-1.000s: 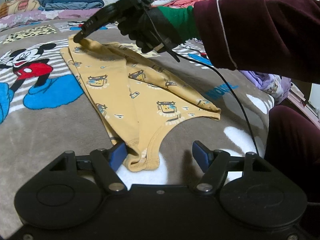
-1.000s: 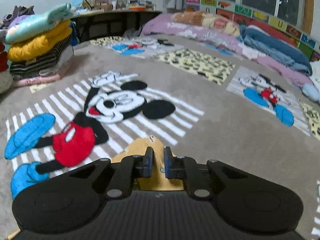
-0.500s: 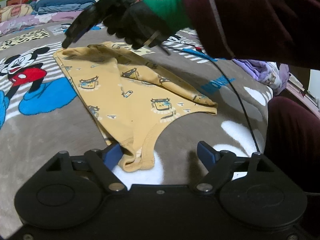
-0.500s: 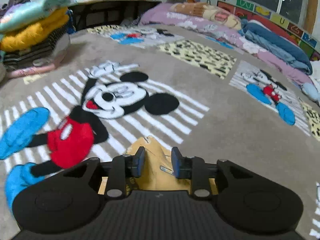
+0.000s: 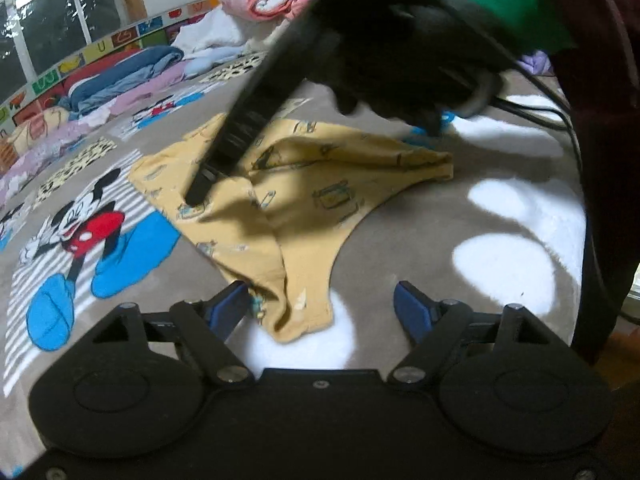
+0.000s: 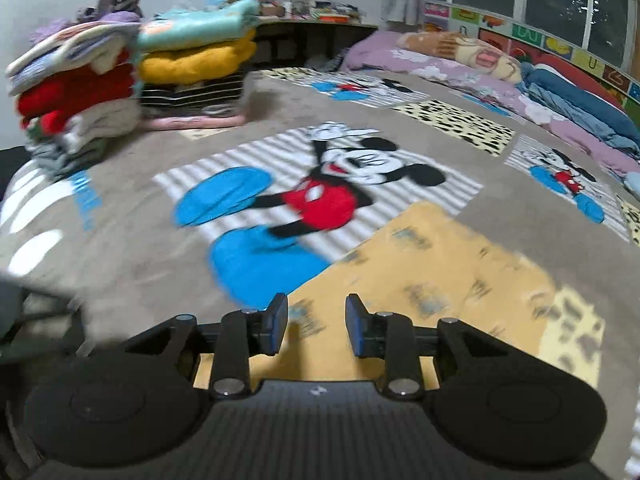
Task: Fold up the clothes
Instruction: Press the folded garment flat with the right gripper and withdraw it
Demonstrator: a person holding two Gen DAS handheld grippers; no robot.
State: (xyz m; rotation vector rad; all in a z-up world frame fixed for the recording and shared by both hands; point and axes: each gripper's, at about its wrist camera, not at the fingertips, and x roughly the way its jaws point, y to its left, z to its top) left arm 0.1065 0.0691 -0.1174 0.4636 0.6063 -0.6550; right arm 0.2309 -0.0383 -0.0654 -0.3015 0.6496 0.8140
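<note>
1. Yellow printed garment [image 5: 320, 200] lies on the grey cartoon-print blanket [image 5: 120, 264], partly folded: one layer doubled over along a ridge through its middle, near hem bunched just beside the left gripper's blue pad. In the right wrist view the cloth [image 6: 440, 272] spreads flat below and ahead of the fingers.

2. Change over the last second: the right gripper [image 6: 316, 324] was pinched shut on the garment's far corner; half a second ago the fingers had begun to part. Now they stand clearly apart with nothing between them, tips resting on or hovering just over the cloth [image 5: 200, 192]. View is motion-blurred, so the gripper is moving.

3. Left gripper [image 5: 320, 308]: fingers wide apart throughout, holding nothing; the hem has stayed by its left pad.

4. Reading: the carried corner has been let go, so one fold looks laid down. The ridge is loose and wrinkled; judged to need smoothing or a further fold.

5. Surroundings: stacks of folded clothes [image 6: 160, 72] well apart at the blanket's far edge; the person's dark red sleeve [image 5: 592, 60] above.
</note>
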